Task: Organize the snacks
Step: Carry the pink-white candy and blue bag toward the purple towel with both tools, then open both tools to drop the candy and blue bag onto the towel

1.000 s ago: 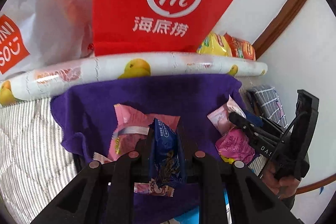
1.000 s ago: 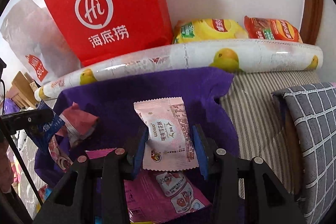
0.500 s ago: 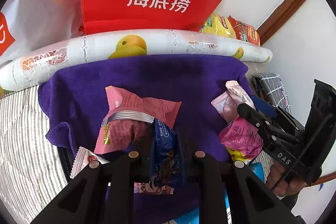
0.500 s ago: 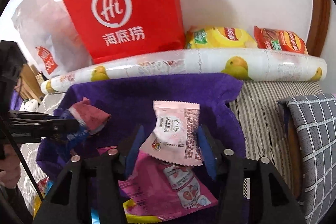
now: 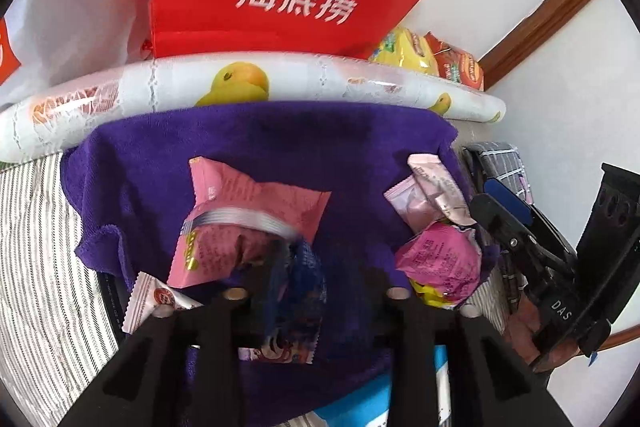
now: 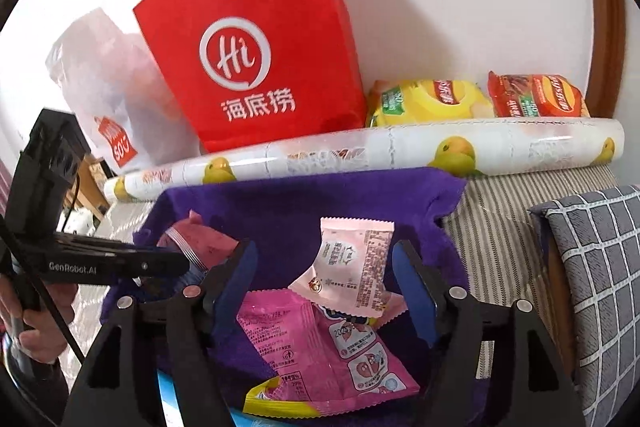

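Two hand-held black plastic grippers. Left gripper (image 5: 316,267): angular black fingers, each with two pale round screw heads; seen from the right wrist view (image 6: 160,263), white lettering "GenRobot.AI", boxy black housing, thin black cable. Right gripper (image 6: 324,287): blue finger pads (image 6: 416,295), silver screw heads; side lettering "DAS" (image 5: 560,311).

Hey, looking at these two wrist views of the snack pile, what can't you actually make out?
- Blue packet, left wrist view: motion-blurred between the opening left tool, so contact is unclear.
- Blue item, left wrist view: mostly hidden under the purple towel and tool fingers.
- Pale pink packet, right wrist view: print too small; the right tool is opening around it.
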`<state>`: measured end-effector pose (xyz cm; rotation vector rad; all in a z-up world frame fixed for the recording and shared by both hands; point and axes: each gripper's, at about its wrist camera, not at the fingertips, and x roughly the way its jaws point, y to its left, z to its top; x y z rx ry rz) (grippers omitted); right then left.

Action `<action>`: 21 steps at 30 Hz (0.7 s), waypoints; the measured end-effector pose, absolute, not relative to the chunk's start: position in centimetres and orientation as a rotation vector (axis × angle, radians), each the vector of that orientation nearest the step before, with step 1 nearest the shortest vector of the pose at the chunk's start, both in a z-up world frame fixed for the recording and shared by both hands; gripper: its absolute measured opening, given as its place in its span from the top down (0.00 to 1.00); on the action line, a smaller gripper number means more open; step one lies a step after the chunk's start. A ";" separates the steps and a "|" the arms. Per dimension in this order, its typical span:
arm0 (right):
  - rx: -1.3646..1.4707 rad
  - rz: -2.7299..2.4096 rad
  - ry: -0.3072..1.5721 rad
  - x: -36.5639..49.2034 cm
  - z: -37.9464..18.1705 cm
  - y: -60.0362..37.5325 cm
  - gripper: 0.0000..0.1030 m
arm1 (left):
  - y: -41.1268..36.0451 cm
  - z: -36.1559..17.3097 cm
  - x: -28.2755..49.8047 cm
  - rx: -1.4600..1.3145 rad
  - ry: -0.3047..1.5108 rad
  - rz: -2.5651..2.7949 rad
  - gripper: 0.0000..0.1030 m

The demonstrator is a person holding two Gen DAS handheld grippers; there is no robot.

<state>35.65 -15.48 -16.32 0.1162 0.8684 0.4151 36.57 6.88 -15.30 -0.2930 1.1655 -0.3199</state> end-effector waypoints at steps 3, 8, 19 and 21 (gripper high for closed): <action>0.141 0.408 0.864 35.2 -15.7 -16.0 0.32 | 6.7 -14.0 35.9 -0.264 1.122 -0.319 0.49; 0.154 0.383 0.864 33.3 -14.7 -16.4 0.32 | 6.4 -12.2 35.1 -0.252 1.081 -0.330 0.47; -0.035 0.247 0.840 26.4 -11.6 -15.6 0.32 | 5.6 -8.2 32.3 -0.196 0.990 -0.325 0.47; -0.043 0.235 0.832 25.0 -11.0 -15.8 0.32 | 5.7 -7.6 31.3 -0.190 0.969 -0.317 0.47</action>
